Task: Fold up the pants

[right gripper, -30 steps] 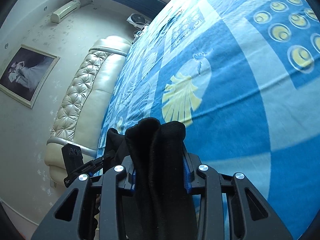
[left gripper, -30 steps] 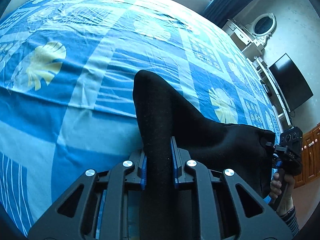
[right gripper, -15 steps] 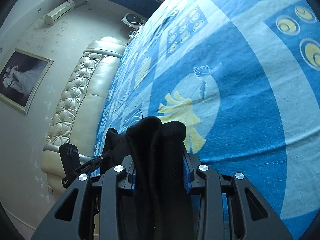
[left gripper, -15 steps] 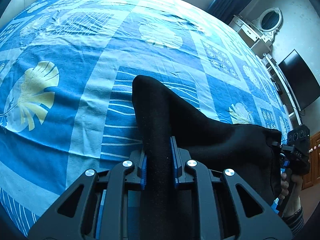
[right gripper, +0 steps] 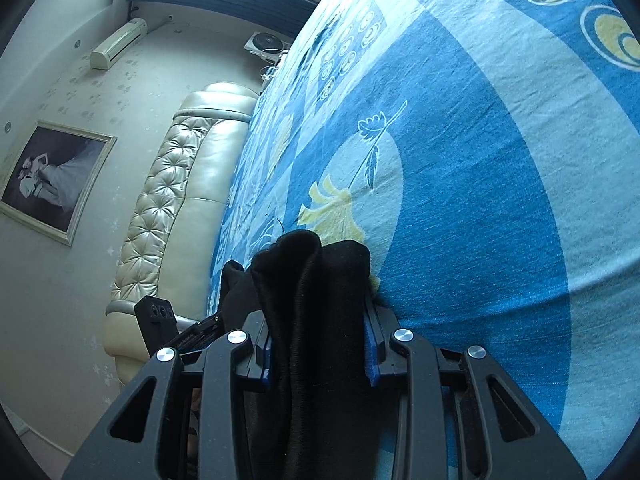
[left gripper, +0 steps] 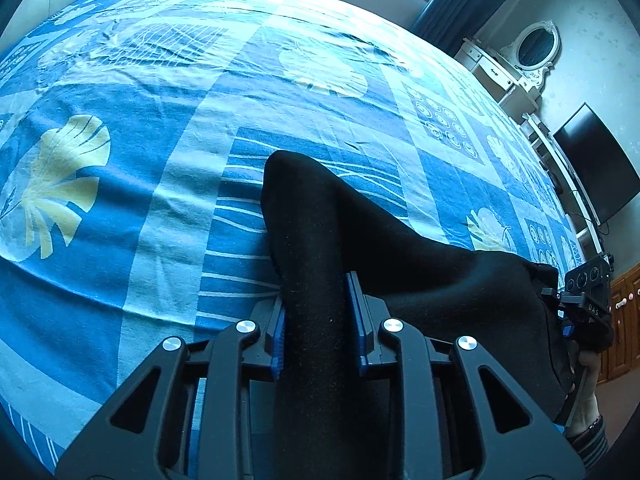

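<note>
The black pants (left gripper: pixel 400 264) hang stretched between my two grippers, just above the blue patterned bedspread (left gripper: pixel 160 120). My left gripper (left gripper: pixel 316 320) is shut on one bunched end of the pants. The cloth runs right to the other gripper (left gripper: pixel 588 300), held in a hand at the right edge. In the right wrist view my right gripper (right gripper: pixel 320 344) is shut on a thick folded bunch of the pants (right gripper: pixel 312 280), close over the bedspread (right gripper: pixel 480 160). The left gripper (right gripper: pixel 156 320) shows at lower left there.
A tufted cream headboard (right gripper: pixel 172 200) runs along the bed's far side below a framed picture (right gripper: pixel 52 176). A white dresser with an oval mirror (left gripper: pixel 532 48) and a dark TV (left gripper: pixel 592 160) stand beyond the bed's right edge.
Both grippers have carried the pants forward over the bed, further in from the near edge and lower toward the bedspread. Both grips are unchanged.
</note>
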Demonstrator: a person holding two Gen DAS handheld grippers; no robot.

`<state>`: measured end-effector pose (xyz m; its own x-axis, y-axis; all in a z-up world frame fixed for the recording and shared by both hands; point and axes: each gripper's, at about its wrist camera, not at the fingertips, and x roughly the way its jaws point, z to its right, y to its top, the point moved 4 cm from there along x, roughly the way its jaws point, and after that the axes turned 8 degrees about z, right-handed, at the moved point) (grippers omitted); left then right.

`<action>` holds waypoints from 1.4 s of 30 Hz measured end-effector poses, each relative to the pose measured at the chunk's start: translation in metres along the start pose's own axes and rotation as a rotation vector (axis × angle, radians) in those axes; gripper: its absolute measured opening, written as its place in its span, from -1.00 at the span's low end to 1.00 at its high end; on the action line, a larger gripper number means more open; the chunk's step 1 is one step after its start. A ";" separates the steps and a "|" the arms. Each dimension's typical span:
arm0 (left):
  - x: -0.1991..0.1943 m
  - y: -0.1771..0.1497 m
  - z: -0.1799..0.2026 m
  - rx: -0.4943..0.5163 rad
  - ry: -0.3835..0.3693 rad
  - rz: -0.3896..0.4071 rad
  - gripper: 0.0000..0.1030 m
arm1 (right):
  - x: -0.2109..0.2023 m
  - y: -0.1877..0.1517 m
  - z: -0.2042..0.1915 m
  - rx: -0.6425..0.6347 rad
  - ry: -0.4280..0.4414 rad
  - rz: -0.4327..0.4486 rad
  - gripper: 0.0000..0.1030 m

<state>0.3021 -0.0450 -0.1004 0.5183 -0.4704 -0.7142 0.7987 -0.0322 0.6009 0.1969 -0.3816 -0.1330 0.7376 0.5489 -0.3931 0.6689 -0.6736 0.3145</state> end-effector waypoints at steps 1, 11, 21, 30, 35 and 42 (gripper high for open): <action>-0.001 0.000 0.000 -0.003 -0.004 0.004 -0.50 | 0.000 -0.001 -0.001 -0.008 0.004 0.006 -0.38; -0.001 -0.003 -0.005 -0.031 -0.033 0.018 -0.49 | 0.001 0.001 -0.006 -0.049 0.031 0.032 -0.38; -0.002 -0.004 -0.006 -0.041 -0.050 0.030 -0.49 | 0.002 0.001 -0.008 -0.079 0.040 0.054 -0.38; -0.002 -0.004 -0.005 -0.033 -0.040 0.024 -0.48 | 0.002 0.001 -0.008 -0.084 0.040 0.058 -0.38; -0.002 -0.004 -0.005 -0.036 -0.026 0.010 -0.41 | 0.002 0.002 -0.007 -0.067 0.052 0.048 -0.32; -0.016 -0.004 -0.022 -0.080 0.050 0.014 0.60 | -0.006 0.004 -0.024 -0.040 0.062 0.054 0.37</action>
<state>0.2976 -0.0175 -0.0991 0.5429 -0.4260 -0.7237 0.8118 0.0454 0.5822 0.1972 -0.3757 -0.1091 0.7763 0.5426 -0.3210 0.6301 -0.6835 0.3686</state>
